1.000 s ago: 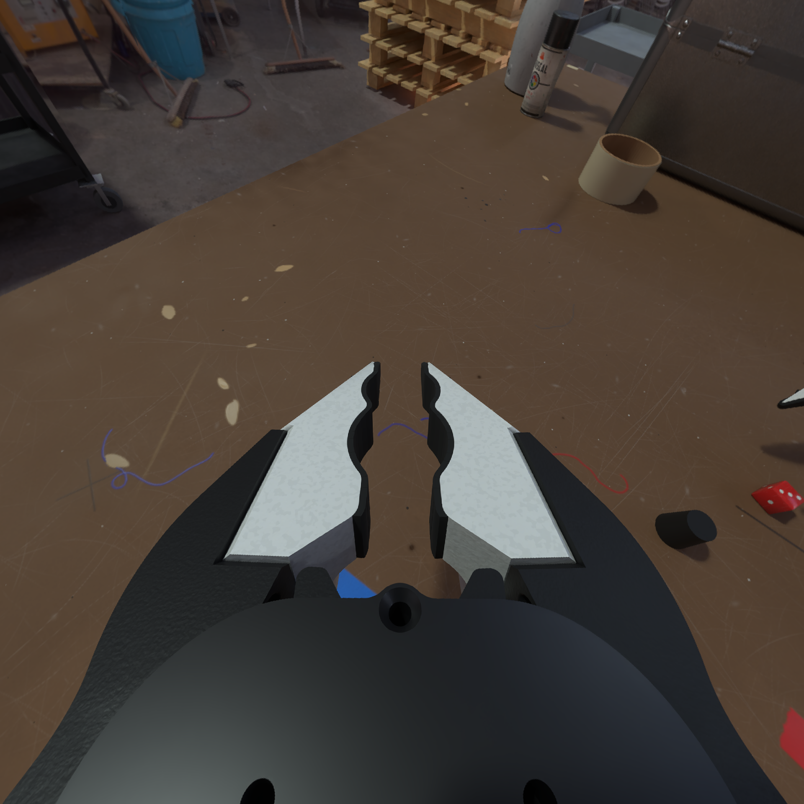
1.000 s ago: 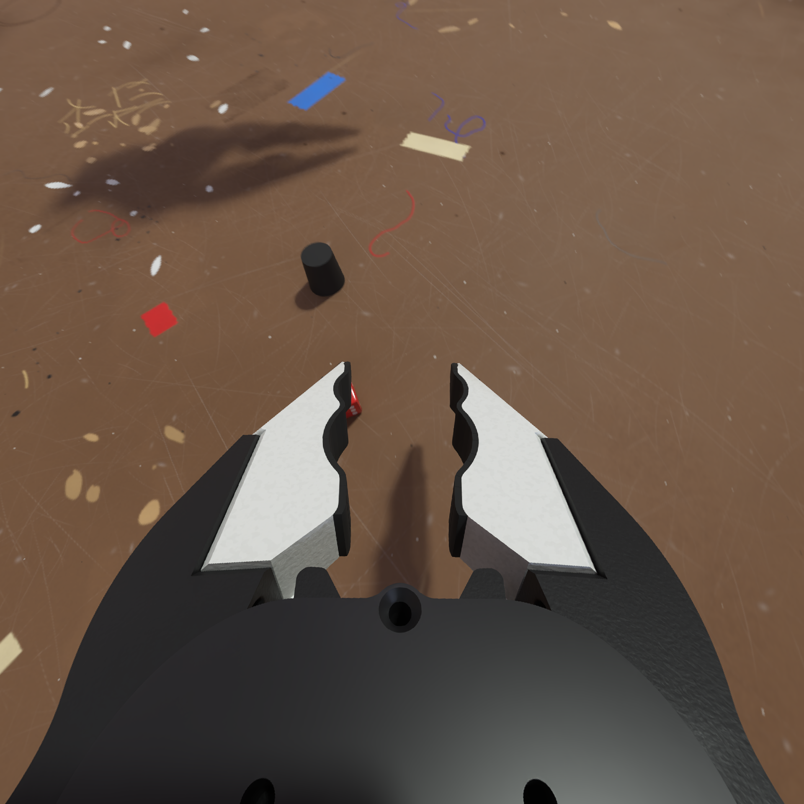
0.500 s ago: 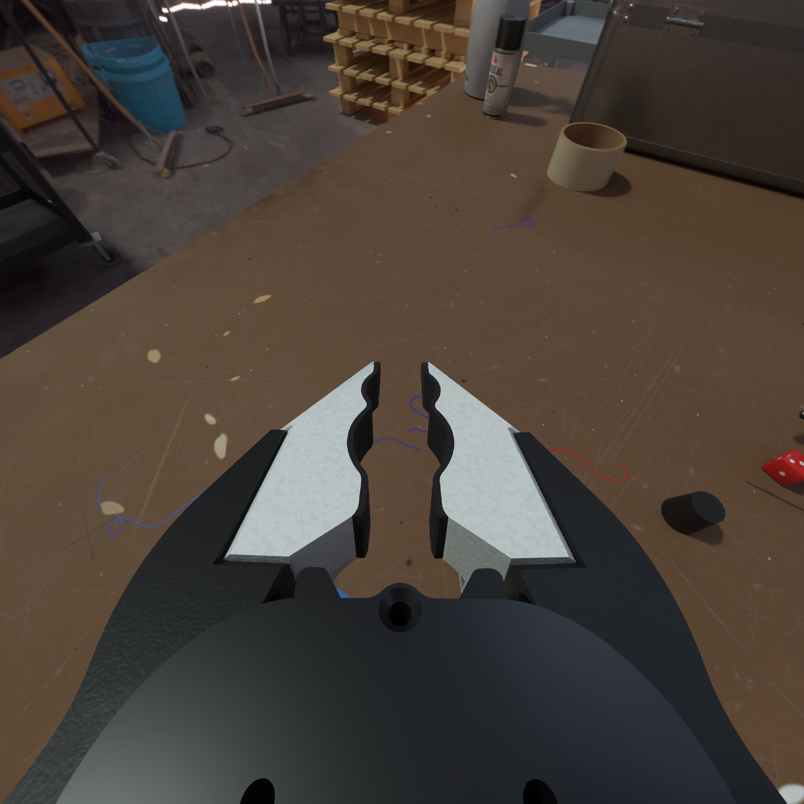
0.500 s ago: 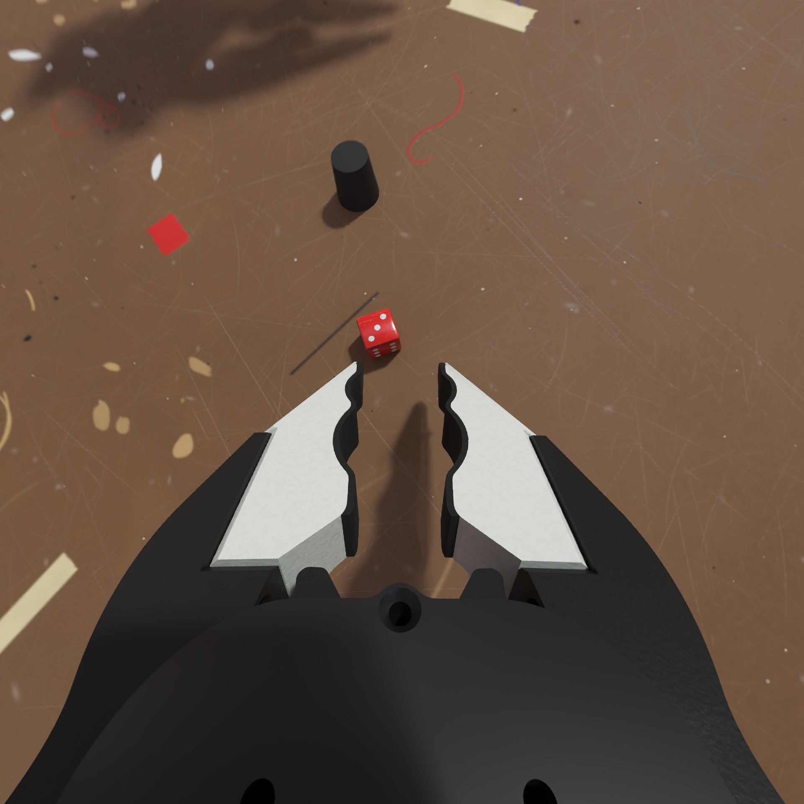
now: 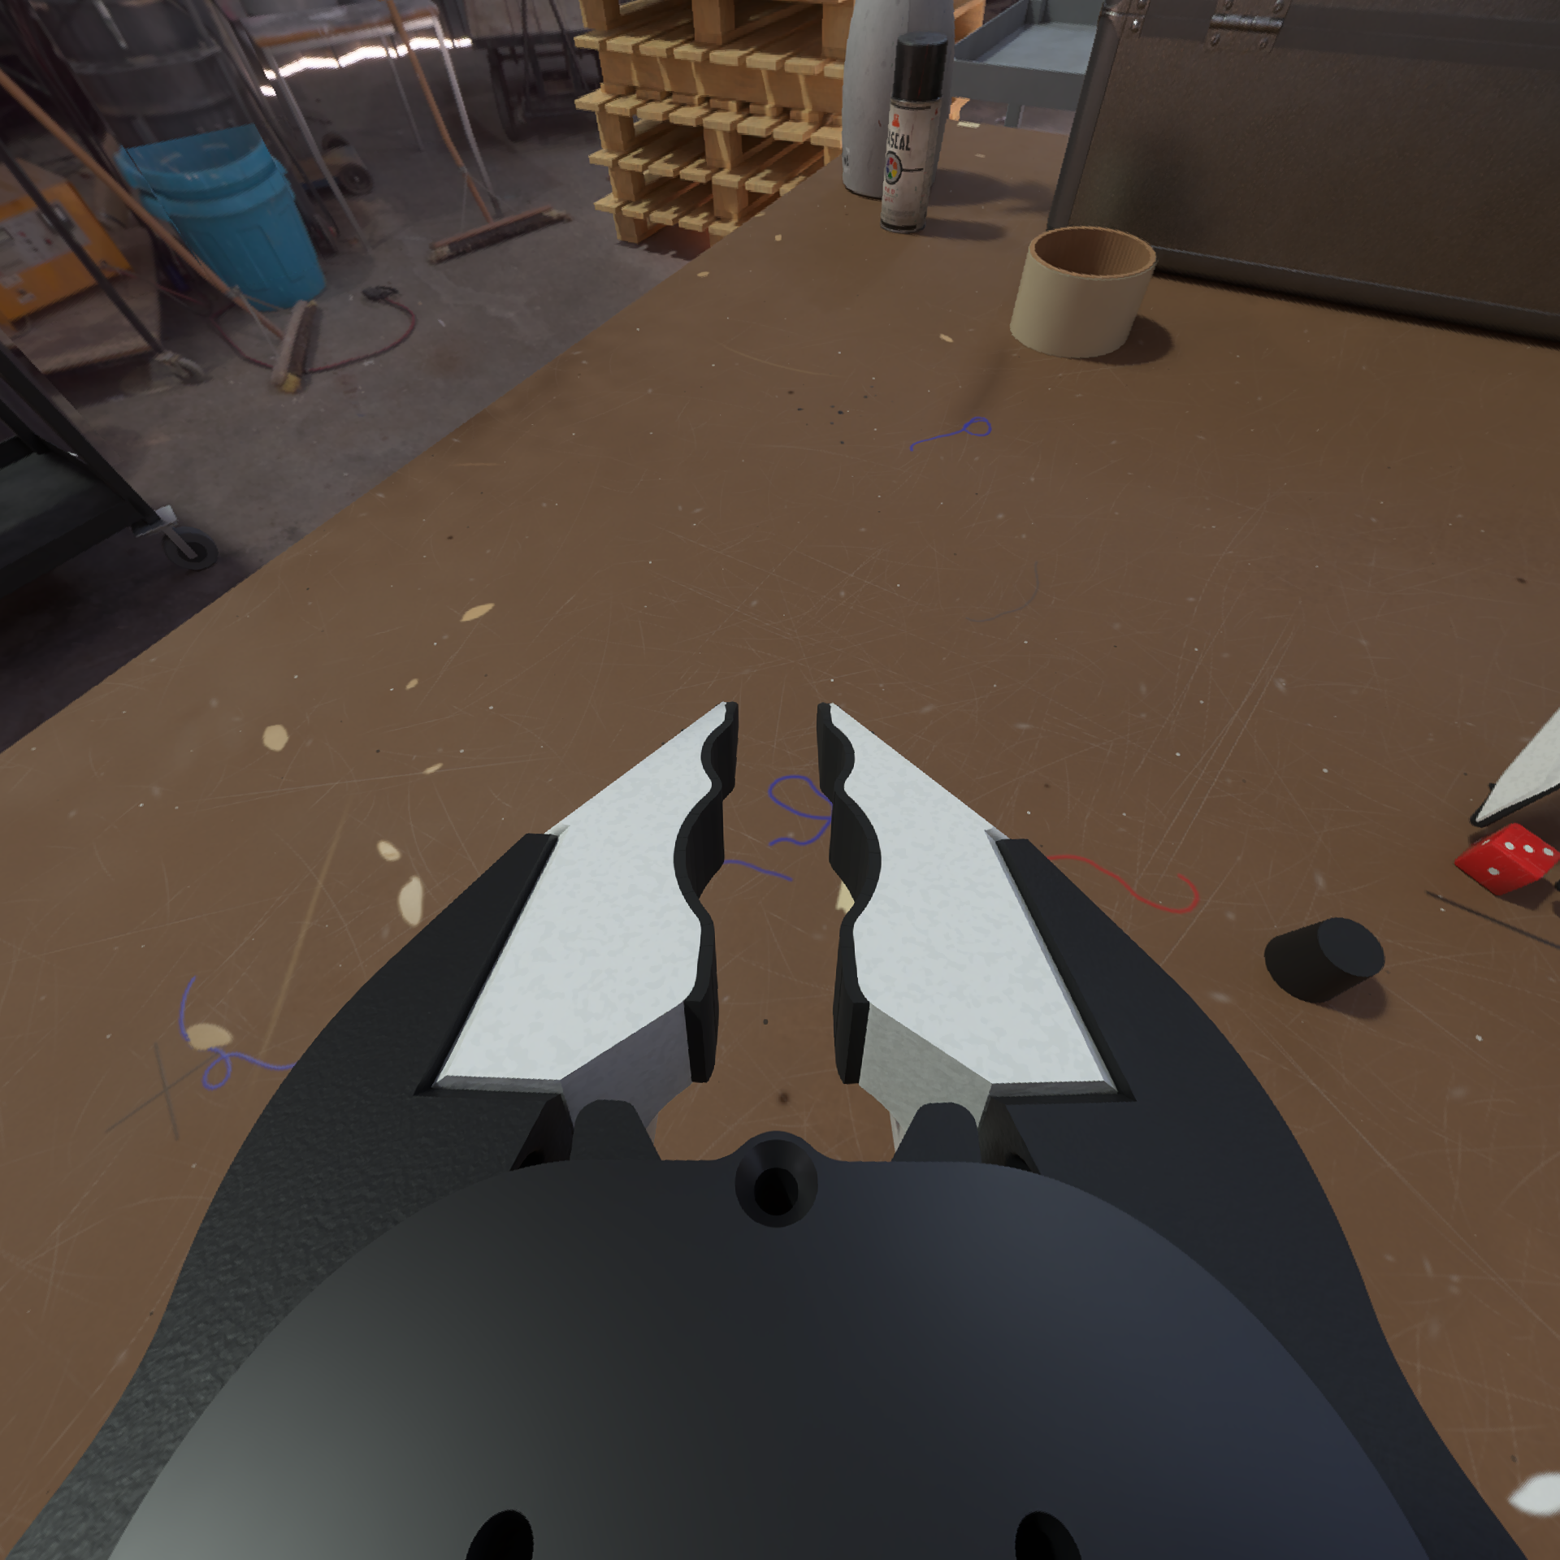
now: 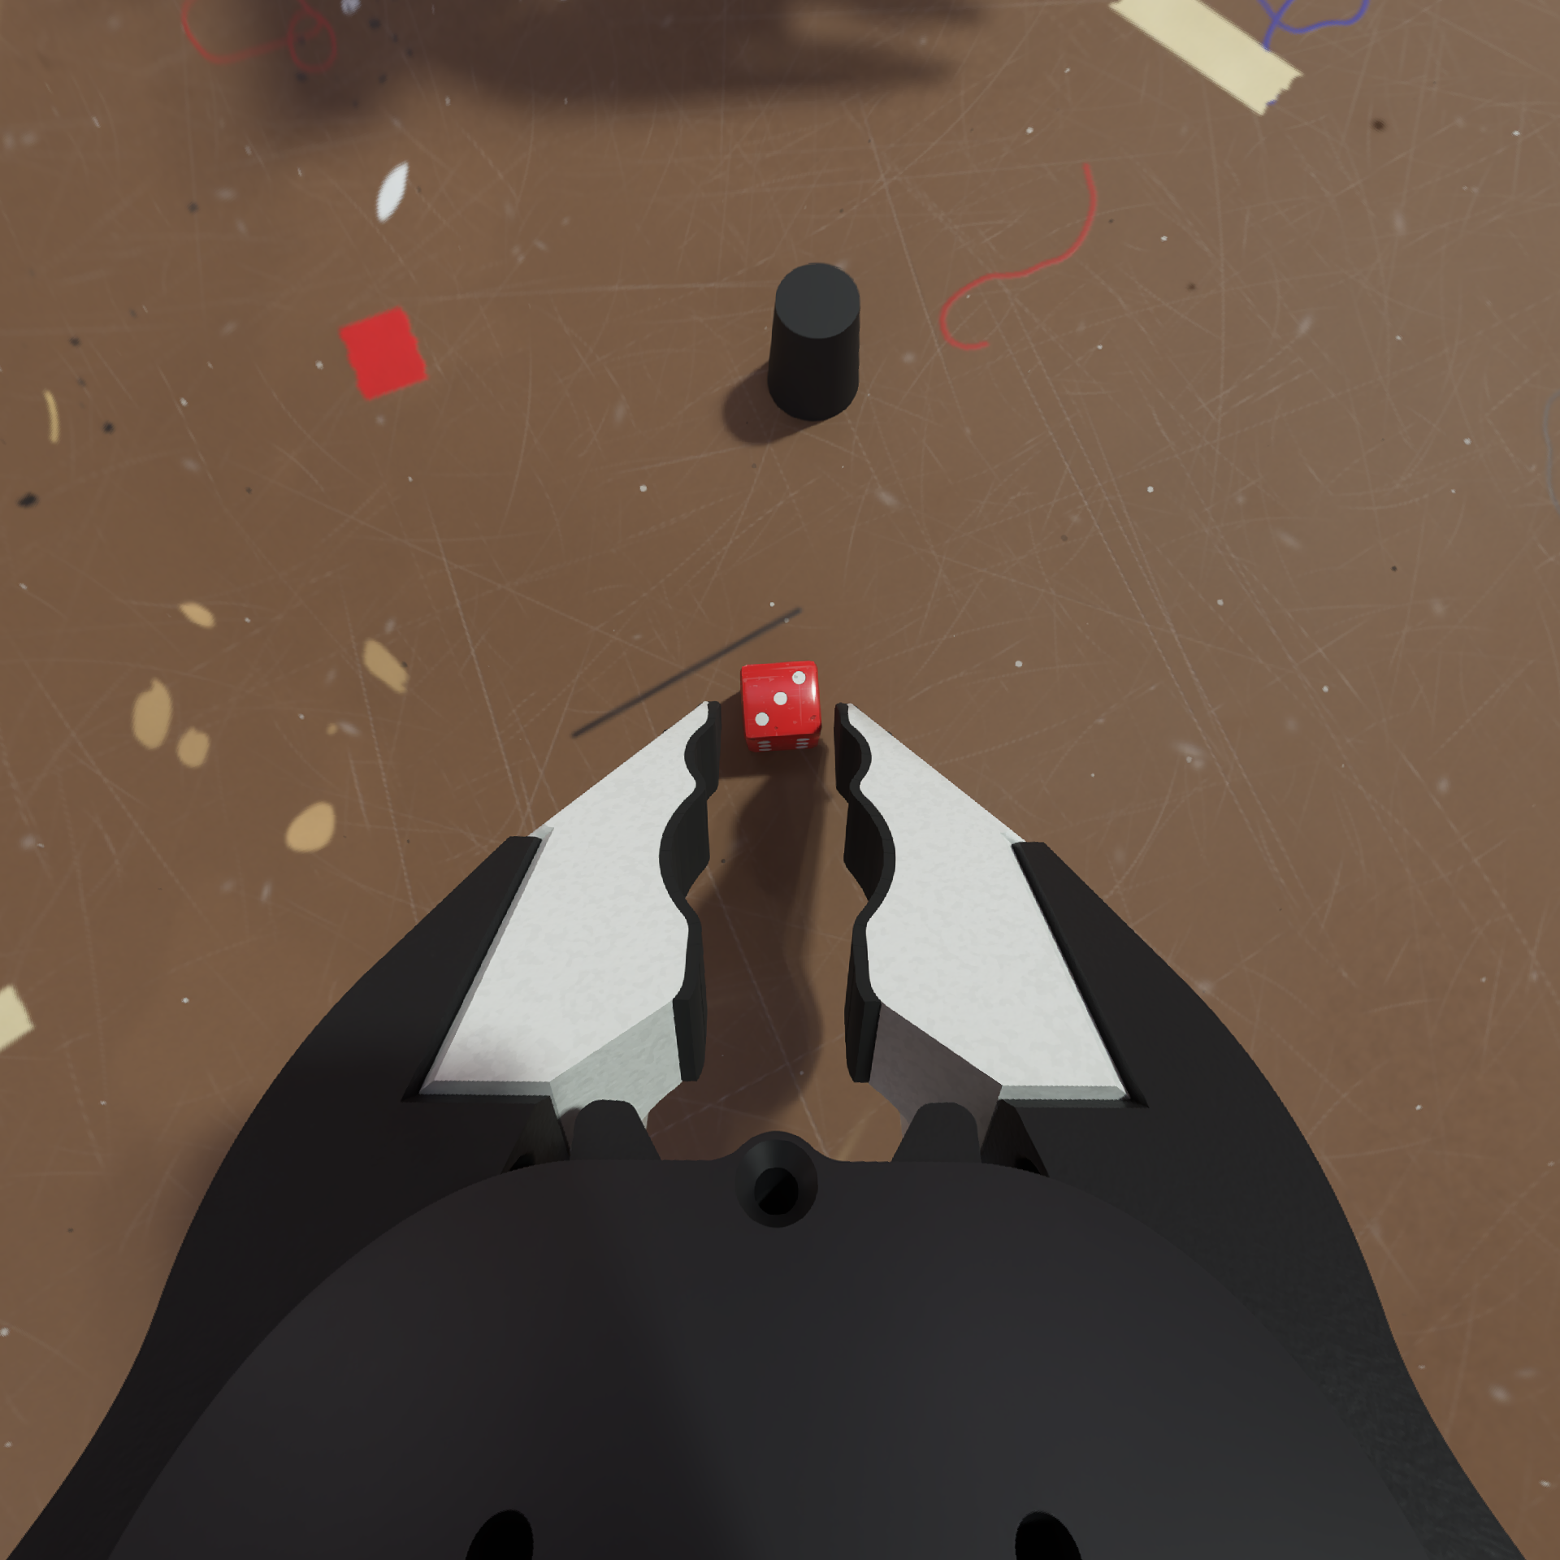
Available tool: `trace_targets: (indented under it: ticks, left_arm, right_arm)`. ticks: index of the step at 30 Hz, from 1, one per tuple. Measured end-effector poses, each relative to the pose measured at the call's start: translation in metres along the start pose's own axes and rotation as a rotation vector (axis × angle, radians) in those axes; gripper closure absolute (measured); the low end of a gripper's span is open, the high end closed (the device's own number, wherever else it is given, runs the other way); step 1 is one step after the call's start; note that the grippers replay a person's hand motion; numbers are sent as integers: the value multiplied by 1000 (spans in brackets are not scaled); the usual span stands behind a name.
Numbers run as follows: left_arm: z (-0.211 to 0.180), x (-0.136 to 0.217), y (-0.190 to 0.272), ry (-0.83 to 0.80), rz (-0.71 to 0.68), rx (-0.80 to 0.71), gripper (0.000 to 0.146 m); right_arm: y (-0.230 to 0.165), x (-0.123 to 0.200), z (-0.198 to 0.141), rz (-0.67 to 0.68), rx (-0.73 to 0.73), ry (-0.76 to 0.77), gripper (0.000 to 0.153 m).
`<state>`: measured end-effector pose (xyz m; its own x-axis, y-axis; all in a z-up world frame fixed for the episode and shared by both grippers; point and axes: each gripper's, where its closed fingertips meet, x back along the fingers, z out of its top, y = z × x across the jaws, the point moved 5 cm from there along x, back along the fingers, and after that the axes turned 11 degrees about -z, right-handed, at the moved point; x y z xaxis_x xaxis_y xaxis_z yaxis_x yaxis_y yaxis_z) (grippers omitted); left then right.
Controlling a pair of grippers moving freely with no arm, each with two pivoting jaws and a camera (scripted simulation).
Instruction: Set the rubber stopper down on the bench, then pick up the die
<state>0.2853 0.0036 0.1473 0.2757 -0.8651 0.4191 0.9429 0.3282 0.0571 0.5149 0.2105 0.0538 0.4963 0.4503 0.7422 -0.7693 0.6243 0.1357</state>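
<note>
right tongs (image 6: pixel 777 713) apart, perhaps straddling die (image 6: pixel 780 706)

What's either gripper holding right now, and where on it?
Nothing. The left gripper is open over bare bench. The right gripper is open, the die just past its tips; the rubber stopper lies free.

The hand-held gripper (image 6: pixel 777 713), jaws parted, frames the red die (image 6: pixel 780 705) on the table (image 6: pixel 1182 591); black rubber stopper (image 6: pixel 815 342) lies beyond.
</note>
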Motion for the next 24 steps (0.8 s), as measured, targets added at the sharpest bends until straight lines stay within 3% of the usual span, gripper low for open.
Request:
trace_targets:
  ticks: [6, 9, 13, 20, 24]
  left_arm:
    - [-1, -1, 1, -9, -6, -7, 128]
    - [-1, -2, 3, -12, -11, -12, 128]
    - [0, -2, 4, -5, -23, -8, 128]
    - [9, -1, 17, 88, -160, 54, 128]
    - [25, 6, 34, 226, -385, 194, 128]
  right_arm:
    - [-2, -7, 1, -18, 101, -25, 126]
    - [-1, -9, 2, -13, 126, -18, 134]
    - [5, -8, 13, -30, 135, 52, 134]
    - [47, 22, 107, -155, -12, 497, 134]
    - [67, 26, 165, -20, -15, 651, 134]
